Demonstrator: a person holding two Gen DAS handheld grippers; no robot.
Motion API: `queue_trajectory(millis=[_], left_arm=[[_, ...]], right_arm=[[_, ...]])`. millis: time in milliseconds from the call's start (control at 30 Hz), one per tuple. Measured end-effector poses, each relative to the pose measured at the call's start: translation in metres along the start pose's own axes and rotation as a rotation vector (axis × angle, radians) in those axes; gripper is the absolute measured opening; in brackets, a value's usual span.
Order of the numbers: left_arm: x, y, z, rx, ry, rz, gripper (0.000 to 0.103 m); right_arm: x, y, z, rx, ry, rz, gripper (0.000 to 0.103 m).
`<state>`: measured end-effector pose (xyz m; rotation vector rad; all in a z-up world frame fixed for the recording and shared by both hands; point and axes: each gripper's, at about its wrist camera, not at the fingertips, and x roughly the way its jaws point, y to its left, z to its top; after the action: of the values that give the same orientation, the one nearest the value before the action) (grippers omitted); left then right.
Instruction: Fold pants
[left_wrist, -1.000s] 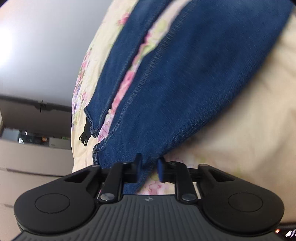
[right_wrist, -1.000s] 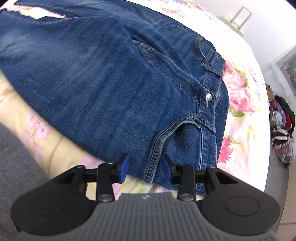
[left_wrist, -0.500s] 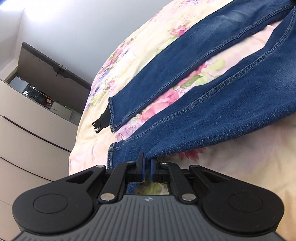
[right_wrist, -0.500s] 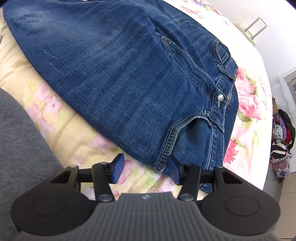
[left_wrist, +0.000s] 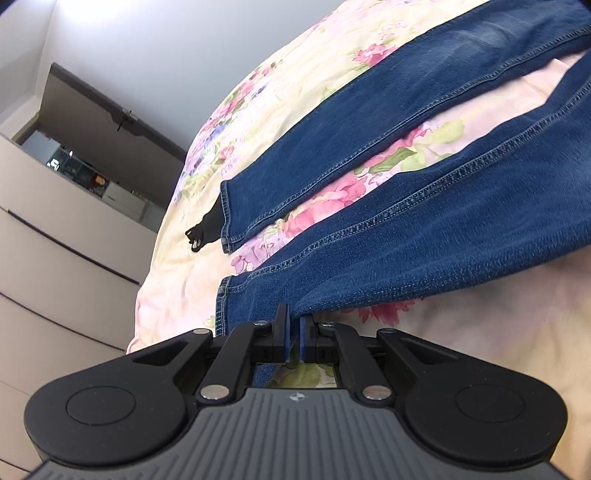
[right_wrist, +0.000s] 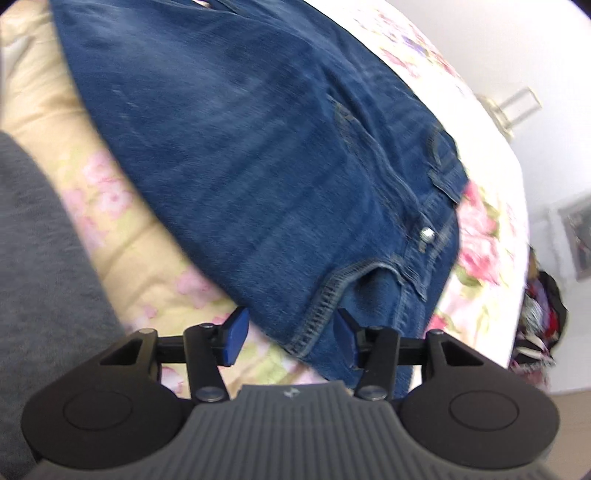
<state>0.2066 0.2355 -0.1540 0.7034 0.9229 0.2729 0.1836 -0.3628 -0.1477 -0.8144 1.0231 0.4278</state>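
Blue jeans (left_wrist: 461, 218) lie spread on a floral bedsheet (left_wrist: 288, 99). In the left wrist view both legs run toward the upper right. The far leg (left_wrist: 369, 140) lies flat. My left gripper (left_wrist: 293, 332) is shut on the side edge of the near leg, close to its hem (left_wrist: 221, 306). In the right wrist view the waist end of the jeans (right_wrist: 277, 166) shows, with a metal button (right_wrist: 427, 233) and a pocket opening. My right gripper (right_wrist: 291, 332) is open, its blue pads on either side of the jeans' edge at the hip.
A small black strap (left_wrist: 205, 229) lies by the far leg's hem. A pale dresser (left_wrist: 55, 240) stands left of the bed. A grey sleeve (right_wrist: 40, 277) fills the left of the right wrist view. A heap of clothes (right_wrist: 539, 317) lies beyond the bed's right edge.
My left gripper has closed fully on the near leg's edge and its view has swung to show both legs. My right gripper's jaws have opened wider around the hip edge.
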Motion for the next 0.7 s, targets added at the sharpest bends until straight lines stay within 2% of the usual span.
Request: queue_trajectory(millis=[133,333,533,600,667,700], left_arm=[[-0.002,0.0,0.002,-0.01,0.018,0.011,0.005],[-0.004,-0.002,0.005,-0.018,0.042,0.034,0.005],[-0.008,0.002,0.011,-0.068,0.052,0.04,0.005],[-0.011,0.004,0.011,-0.084,0.045,0.042,0.005],[-0.014,0.005,0.011,-0.097,0.039,0.041,0.005],[-0.015,0.006,0.01,-0.103,0.036,0.04,0.005]], right_arm=[[0.003,-0.001,0.002,-0.042,0.007,0.058,0.04],[0.023,-0.005,0.007,-0.07,0.056,0.148,0.043],[0.046,0.001,0.007,-0.063,0.071,0.178,0.045],[0.045,0.001,0.003,-0.027,0.052,0.156,0.038],[0.035,0.003,-0.002,0.005,0.02,0.107,0.024],[0.029,0.003,-0.005,0.025,-0.001,0.08,0.02]])
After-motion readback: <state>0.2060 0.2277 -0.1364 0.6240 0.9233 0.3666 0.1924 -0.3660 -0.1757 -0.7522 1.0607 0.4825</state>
